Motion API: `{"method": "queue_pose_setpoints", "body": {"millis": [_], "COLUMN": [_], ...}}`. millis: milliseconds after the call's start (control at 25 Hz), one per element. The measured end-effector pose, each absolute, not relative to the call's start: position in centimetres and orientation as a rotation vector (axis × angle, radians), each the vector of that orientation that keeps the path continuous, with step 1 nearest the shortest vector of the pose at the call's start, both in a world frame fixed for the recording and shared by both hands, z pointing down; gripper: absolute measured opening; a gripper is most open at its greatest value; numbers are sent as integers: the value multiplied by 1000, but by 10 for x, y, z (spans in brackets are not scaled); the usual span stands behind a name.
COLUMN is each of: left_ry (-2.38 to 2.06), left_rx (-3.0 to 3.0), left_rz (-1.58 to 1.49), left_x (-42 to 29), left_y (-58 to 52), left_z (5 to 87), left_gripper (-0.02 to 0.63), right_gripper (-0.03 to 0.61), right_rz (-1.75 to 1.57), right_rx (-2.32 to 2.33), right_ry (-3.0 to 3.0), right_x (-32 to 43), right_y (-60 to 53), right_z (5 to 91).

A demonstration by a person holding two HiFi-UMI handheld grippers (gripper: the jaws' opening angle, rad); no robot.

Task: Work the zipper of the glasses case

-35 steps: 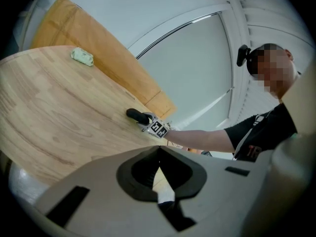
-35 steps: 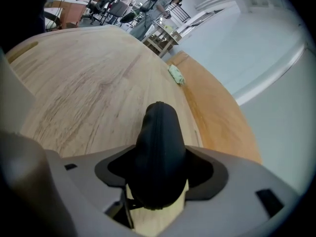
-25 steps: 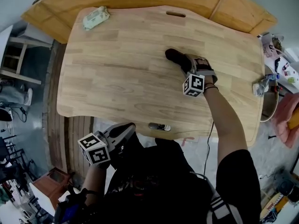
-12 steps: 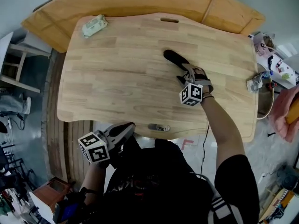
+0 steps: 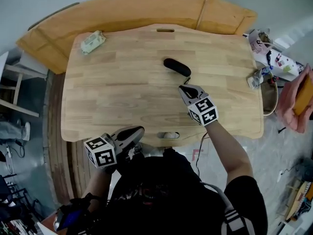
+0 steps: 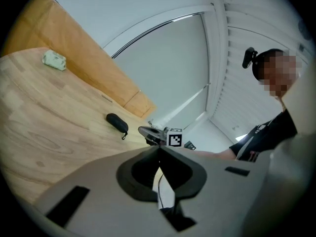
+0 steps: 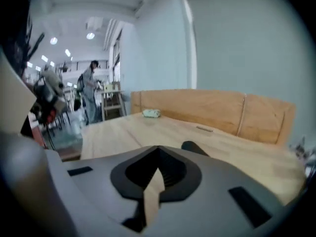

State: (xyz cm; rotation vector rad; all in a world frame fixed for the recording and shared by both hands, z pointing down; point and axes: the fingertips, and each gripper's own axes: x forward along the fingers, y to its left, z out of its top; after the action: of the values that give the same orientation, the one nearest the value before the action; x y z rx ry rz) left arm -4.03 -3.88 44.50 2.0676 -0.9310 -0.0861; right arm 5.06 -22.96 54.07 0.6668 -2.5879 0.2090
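Grey jaws on the right gripper (image 5: 186, 88) are pressed together, and nothing is held between them. They have just been closing. A second ago they stood wide at the end of the black glasses case (image 5: 177, 66). Now the gripper has been pulled back and lifted, and a strip of bare wood is left between its tips and the case.

The case is left alone on the table (image 5: 112, 87), a little past the middle. Its small pull loop (image 5: 188, 78) is pointed toward the right gripper. The case looks flat and closed, but the zipper line is too small to be made out.

The left gripper (image 5: 131, 132) is held low by the near edge of the table, well apart from the case. Its jaws are together too, and they are empty.

A pale packet (image 5: 93, 41) lies near the far left corner.

Since the case has been let go, no zipper work is being done right now. The pull would have to be caught again before it can be moved.
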Motion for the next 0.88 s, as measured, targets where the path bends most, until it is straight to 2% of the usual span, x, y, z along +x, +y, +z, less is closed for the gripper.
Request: {"method": "queue_pose_setpoints", "body": {"millis": [240,880], "left_ry": [-854,-576], "left_rx": [2152,2227], "left_rz": [-66,18], "left_x": [-41,-32], "left_y": [-47,-27], "left_z": [437,437], "left_gripper": [12,12], "right_gripper": [14,14], "right_rz": [718,1150], "right_rx": [683,808], "right_ry": [-2812,-2887], "right_x": [35,12], "right_y": [-162,-27], "right_z": [475,424]}}
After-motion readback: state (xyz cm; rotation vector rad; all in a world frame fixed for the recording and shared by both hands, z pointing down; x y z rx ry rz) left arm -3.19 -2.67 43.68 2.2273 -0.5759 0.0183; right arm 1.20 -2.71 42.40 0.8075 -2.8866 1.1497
